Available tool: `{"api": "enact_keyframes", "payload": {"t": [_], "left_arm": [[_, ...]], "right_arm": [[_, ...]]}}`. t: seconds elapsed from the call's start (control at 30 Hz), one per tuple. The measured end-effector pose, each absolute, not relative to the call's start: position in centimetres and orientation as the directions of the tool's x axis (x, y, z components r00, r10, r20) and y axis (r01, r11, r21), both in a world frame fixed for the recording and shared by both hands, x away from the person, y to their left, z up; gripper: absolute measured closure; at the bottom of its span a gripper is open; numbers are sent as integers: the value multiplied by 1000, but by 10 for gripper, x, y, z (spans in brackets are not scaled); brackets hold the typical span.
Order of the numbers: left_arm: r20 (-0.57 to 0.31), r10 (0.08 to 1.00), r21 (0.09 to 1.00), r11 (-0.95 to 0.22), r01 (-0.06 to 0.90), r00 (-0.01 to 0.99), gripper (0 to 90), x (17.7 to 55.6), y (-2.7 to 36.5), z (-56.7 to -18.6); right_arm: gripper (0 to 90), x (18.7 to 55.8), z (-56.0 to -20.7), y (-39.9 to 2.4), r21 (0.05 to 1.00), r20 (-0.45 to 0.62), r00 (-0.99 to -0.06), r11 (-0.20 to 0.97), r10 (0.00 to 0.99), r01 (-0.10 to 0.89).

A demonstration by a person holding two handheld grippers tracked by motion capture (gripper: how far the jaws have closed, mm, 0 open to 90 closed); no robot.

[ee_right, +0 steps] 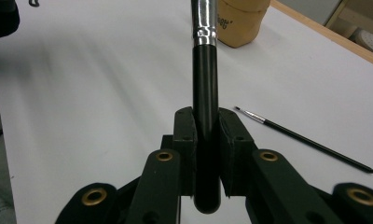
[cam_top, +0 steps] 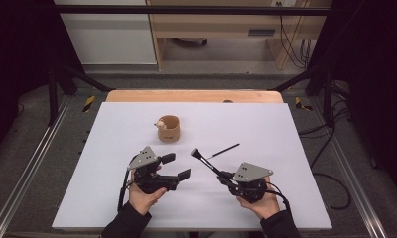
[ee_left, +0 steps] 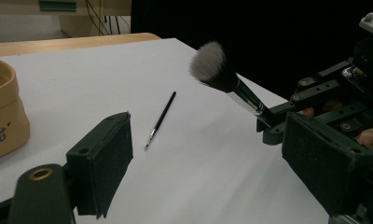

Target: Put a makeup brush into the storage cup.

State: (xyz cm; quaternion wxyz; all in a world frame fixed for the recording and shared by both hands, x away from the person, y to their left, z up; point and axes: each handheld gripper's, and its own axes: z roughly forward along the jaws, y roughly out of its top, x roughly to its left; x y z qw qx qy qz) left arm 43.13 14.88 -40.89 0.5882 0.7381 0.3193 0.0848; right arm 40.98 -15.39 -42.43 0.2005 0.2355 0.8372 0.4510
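Note:
My right gripper (cam_top: pixel 220 175) (ee_right: pixel 206 114) is shut on the black handle of a large makeup brush (cam_top: pixel 202 158) (ee_right: pixel 205 93). The brush slants up and to the left, and its fluffy grey-white head (ee_left: pixel 208 63) hangs above the table. A thin black liner brush (cam_top: pixel 224 150) (ee_left: pixel 160 120) (ee_right: pixel 306 140) lies flat on the white board just beyond it. My left gripper (cam_top: pixel 176 166) (ee_left: pixel 212 163) stands open with nothing between its pads, left of the makeup brush. A tan fabric cup (cam_top: pixel 168 129) (ee_left: pixel 0 112) (ee_right: pixel 240 23) stands upright farther back with a small pale item at its rim.
The white board (cam_top: pixel 137 198) covers a wooden table whose far edge (cam_top: pixel 194 96) shows behind it. Black frame bars stand at both sides, and cables lie on the floor at the right. Wooden furniture is beyond the table.

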Motion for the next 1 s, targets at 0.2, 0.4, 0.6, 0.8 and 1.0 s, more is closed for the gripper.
{"api": "enact_keyframes", "payload": {"t": [0.2, 0.4, 0.6, 0.8, 1.0], "left_arm": [[-262, 558, 925, -88, 370, 787, 159, 431, 141, -407], [-278, 544, 926, -66, 371, 791, 166, 432, 133, -405], [-284, 532, 925, -68, 374, 797, 173, 434, 125, -405], [-289, 520, 922, -77, 381, 804, 181, 435, 116, -407], [-297, 508, 920, -76, 385, 809, 206, 435, 112, -410]], "right_arm": [[790, 409, -422, -152, 866, -105, -806, 453, 583, 214], [790, 409, -421, -150, 876, -91, -805, 432, 586, 215], [789, 409, -420, -148, 882, -77, -810, 419, 581, 217], [789, 409, -419, -147, 887, -74, -812, 410, 580, 212], [790, 407, -419, -143, 891, -69, -819, 405, 570, 207]]}}
